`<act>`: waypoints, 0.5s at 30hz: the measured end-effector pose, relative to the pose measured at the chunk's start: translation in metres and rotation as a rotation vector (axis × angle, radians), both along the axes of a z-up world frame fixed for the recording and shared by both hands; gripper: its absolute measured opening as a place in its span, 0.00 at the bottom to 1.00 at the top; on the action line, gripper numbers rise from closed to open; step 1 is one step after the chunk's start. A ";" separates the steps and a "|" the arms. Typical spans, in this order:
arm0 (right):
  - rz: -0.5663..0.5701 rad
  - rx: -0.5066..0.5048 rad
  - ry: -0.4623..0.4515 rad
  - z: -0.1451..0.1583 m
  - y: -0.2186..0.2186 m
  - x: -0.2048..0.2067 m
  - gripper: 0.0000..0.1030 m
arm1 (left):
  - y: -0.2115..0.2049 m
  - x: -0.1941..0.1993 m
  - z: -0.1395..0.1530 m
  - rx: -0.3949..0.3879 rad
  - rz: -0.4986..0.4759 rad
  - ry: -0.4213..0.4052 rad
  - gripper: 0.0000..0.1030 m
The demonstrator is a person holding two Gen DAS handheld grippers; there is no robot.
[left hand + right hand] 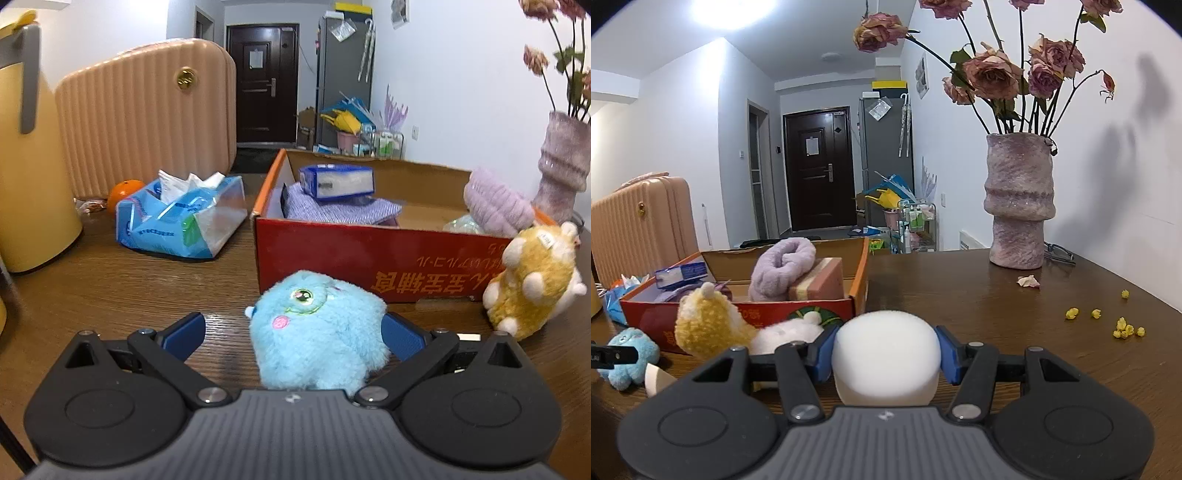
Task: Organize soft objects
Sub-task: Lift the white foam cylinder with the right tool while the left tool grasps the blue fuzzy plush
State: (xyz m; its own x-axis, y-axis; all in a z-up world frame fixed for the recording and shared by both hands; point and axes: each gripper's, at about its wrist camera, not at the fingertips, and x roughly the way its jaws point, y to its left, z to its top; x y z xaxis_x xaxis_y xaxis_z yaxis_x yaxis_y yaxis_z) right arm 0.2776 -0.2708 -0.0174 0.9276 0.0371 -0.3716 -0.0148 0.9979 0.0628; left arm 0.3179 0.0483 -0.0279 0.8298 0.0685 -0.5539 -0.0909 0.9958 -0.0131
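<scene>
A fluffy light-blue plush [317, 332] lies on the wooden table between the fingers of my left gripper [293, 336]. The right pad [402, 339] touches its fur, while the left pad [184, 332] stands clear of it, so the gripper is open. My right gripper [885, 354] is shut on a rounded white foam sponge [886, 354], with both blue pads pressed into its sides. A yellow hamster plush [532, 280] [709, 325] leans against the front of the red cardboard box [332, 251] [639, 306]. The box holds a purple fuzzy band [783, 269], a folded purple cloth [340, 210], a blue pack [336, 181] and a pink sponge block [820, 284].
A blue tissue pack [181, 218], an orange [123, 192], a peach suitcase [147, 114] and a yellow jug [29, 166] stand left of the box. To the right stand a purple vase [1019, 203] of dried roses, glasses [1060, 254] and scattered yellow petals [1123, 328].
</scene>
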 end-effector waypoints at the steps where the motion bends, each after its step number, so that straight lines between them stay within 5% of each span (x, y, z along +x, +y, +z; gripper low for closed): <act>1: -0.001 -0.001 0.001 0.000 -0.001 0.001 0.53 | -0.001 0.003 -0.001 0.006 -0.003 0.009 1.00; 15: -0.012 -0.001 0.018 -0.004 -0.005 0.005 0.54 | 0.001 0.043 -0.018 0.011 -0.031 0.124 1.00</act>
